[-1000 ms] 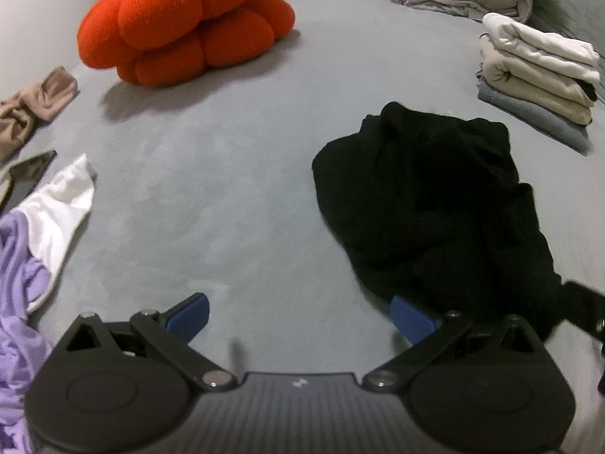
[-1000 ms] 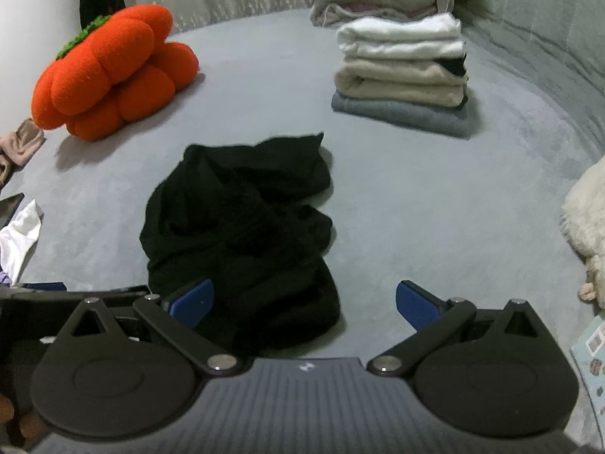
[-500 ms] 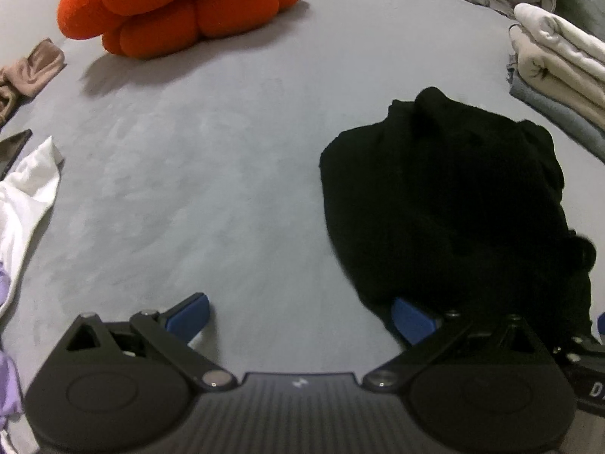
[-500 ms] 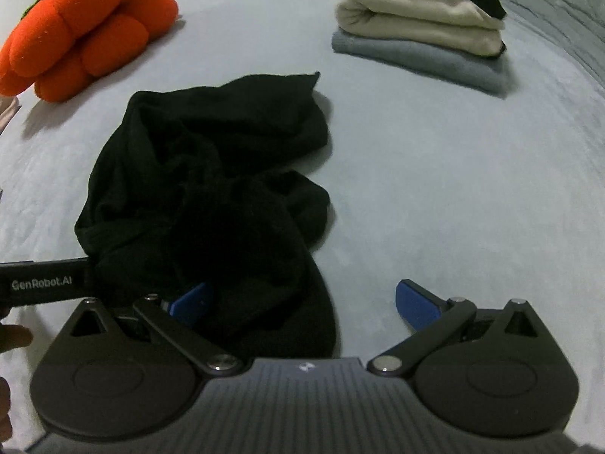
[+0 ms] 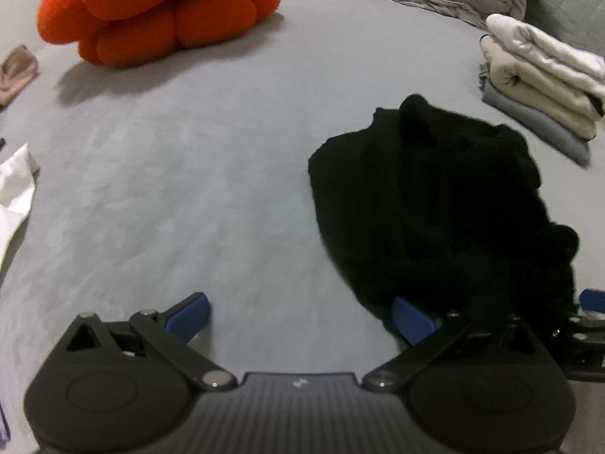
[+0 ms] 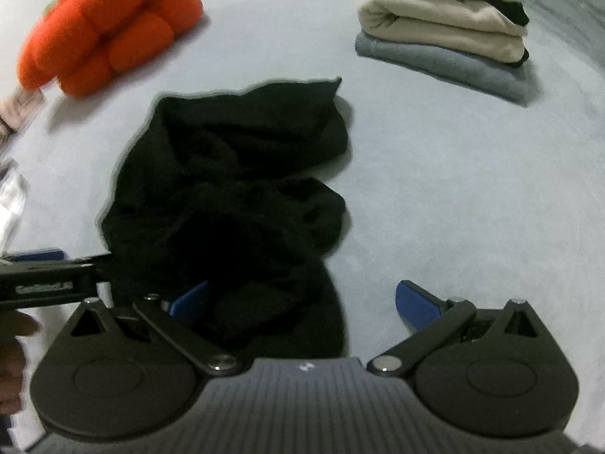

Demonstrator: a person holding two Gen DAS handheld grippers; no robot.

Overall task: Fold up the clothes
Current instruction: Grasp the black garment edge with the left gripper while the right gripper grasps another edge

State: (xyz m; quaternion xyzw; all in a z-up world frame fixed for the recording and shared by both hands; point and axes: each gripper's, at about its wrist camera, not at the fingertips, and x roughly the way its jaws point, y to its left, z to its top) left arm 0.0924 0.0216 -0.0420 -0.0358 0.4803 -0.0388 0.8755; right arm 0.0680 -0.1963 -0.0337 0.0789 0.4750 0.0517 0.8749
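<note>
1. A grey bed surface (image 5: 227,174) carries an orange plush pumpkin (image 5: 151,11) at the far left and a stack of folded clothes (image 6: 446,26) at the far right.
2. A crumpled black garment (image 5: 435,196) lies between them, near both grippers.
3. The left gripper (image 5: 300,316) is spread wide, holding nothing; its right fingertip meets the garment's near edge.
4. The right gripper (image 6: 302,299) is also wide and empty, its left fingertip against the cloth.

Black garment (image 6: 234,189) matt knit cloth; bed cover (image 5: 189,189) smooth suede-like.
</note>
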